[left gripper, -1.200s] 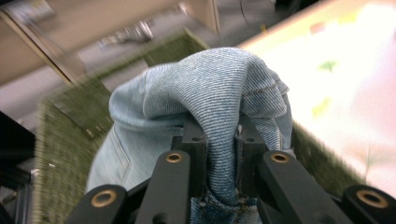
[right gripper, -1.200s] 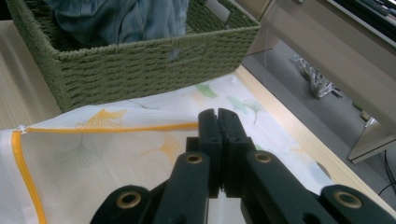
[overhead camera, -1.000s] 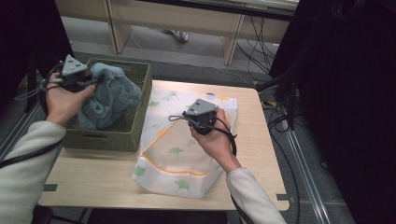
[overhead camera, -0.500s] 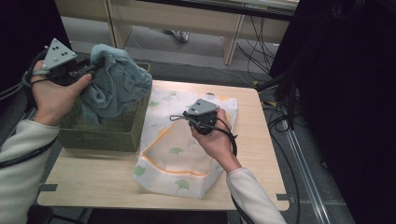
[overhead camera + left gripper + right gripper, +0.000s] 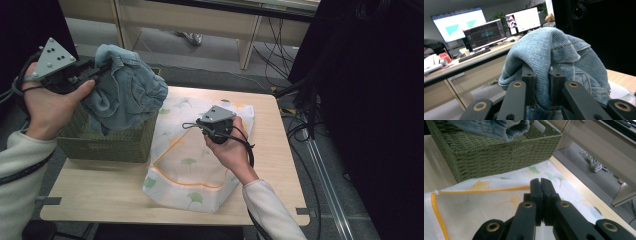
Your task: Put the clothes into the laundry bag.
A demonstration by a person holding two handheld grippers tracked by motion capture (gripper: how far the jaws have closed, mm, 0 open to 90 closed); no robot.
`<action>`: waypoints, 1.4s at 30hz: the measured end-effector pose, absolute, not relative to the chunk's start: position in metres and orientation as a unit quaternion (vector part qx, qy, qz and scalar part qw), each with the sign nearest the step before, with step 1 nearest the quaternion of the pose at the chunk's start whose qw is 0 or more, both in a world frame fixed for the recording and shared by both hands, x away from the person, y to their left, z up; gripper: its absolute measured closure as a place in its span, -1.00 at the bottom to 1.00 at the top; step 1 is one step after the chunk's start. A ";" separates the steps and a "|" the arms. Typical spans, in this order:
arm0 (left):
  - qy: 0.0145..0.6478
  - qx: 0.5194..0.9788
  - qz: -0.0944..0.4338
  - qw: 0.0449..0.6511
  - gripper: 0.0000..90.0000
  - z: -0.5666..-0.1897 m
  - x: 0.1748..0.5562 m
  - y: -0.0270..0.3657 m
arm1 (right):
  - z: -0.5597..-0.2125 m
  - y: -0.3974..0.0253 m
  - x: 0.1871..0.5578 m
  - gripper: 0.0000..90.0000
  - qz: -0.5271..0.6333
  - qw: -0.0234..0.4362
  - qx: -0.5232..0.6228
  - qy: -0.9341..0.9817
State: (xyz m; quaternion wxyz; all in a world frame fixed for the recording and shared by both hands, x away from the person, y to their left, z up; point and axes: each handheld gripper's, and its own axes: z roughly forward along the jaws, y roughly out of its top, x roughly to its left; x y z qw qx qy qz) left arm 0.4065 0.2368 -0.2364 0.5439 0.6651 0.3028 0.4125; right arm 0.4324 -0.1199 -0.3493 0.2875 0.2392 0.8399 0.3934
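My left gripper (image 5: pixel 101 68) (image 5: pixel 541 72) is shut on a blue denim garment (image 5: pixel 127 95) (image 5: pixel 554 50) and holds it up over a green woven basket (image 5: pixel 105 142) at the table's left. The garment's lower end (image 5: pixel 499 127) still hangs into the basket (image 5: pixel 486 152). A white mesh bag (image 5: pixel 187 160) (image 5: pixel 474 202) with a leaf print and orange trim lies beside the basket. My right gripper (image 5: pixel 194 125) (image 5: pixel 541 182) rests on the bag's upper part with its jaws pressed together where the orange trim meets them.
The wooden table (image 5: pixel 100 195) has bare room along its front and right side. Cables (image 5: pixel 300 125) trail on the floor to the right. A desk's legs (image 5: pixel 247 45) stand behind the table.
My left gripper has lifted the denim garment up out of the basket and carried it a little to the right. The right gripper and the bag have stayed put.
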 end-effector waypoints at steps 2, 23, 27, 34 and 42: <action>0.296 0.664 0.415 0.547 0.74 -0.233 0.401 0.236 | -0.349 -0.121 0.433 1.00 0.394 0.288 0.236 0.840; 0.218 0.675 0.381 0.593 0.74 -0.216 0.346 0.224 | -0.347 -0.122 0.432 1.00 0.401 0.285 0.245 0.835; 0.203 0.683 0.364 0.600 0.74 -0.217 0.334 0.219 | -0.347 -0.122 0.433 1.00 0.401 0.285 0.243 0.836; 0.179 0.697 0.333 0.609 0.74 -0.221 0.313 0.211 | -0.347 -0.122 0.433 1.00 0.402 0.284 0.244 0.836; 0.162 0.713 0.314 0.606 0.74 -0.228 0.300 0.201 | -0.347 -0.121 0.433 1.00 0.402 0.285 0.239 0.837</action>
